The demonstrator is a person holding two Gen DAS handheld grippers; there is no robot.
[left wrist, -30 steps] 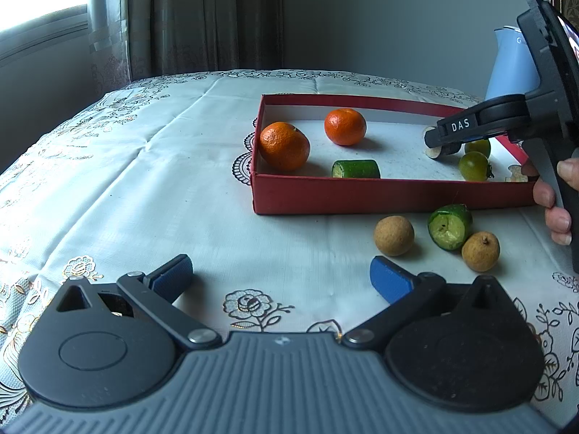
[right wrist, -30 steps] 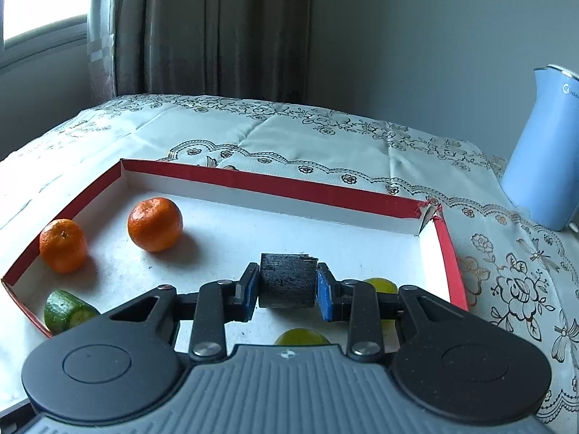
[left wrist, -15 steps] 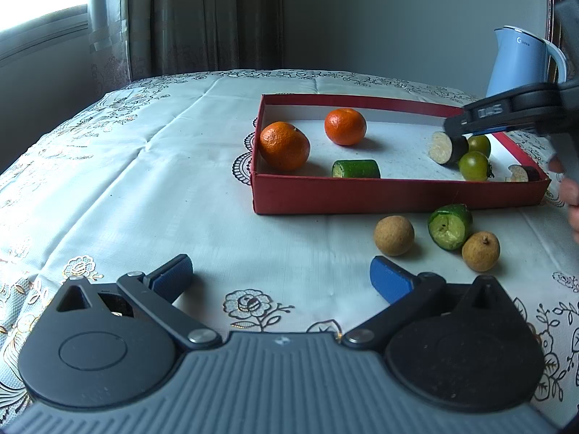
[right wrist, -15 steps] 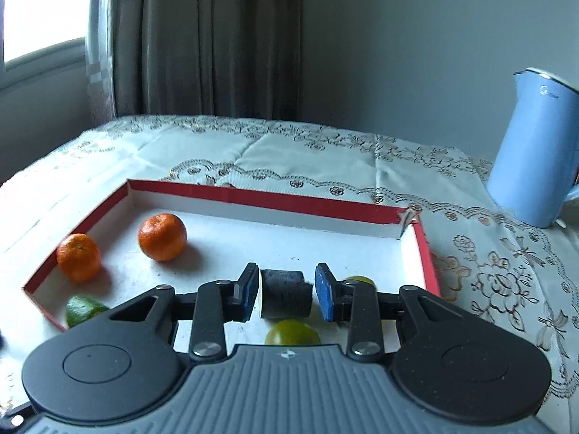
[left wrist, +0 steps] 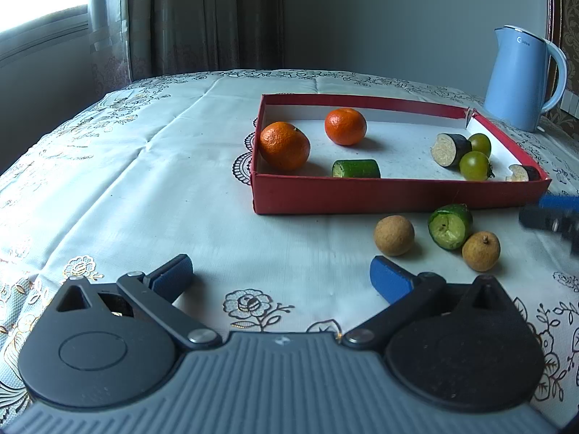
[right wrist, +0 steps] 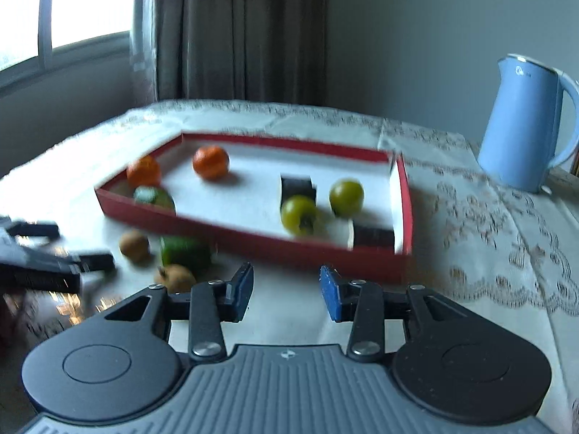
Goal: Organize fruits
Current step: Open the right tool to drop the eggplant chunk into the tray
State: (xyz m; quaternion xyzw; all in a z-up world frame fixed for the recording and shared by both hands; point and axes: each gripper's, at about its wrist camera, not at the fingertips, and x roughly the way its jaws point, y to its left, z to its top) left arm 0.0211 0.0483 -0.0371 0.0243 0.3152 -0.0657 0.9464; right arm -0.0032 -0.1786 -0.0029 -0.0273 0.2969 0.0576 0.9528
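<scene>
- Near: left tongs point(left wrist: 280, 271) gape wide, empty; right tongs point(right wrist: 286, 293) part-open, empty.
- Middle: two longans point(left wrist: 393, 235) and a cucumber stub point(left wrist: 449, 226) on the desk point(left wrist: 144, 188); probably light, round, prone to rolling; grip across the middle.
- Far: box point(left wrist: 362, 193) holds the sorted fruit.

I see daylight from a window point(left wrist: 39, 18) beyond the worktop's point(left wrist: 152, 166) far left corner, brown curtains point(left wrist: 202, 18) beside it, a grey wall point(left wrist: 391, 18) behind.
</scene>
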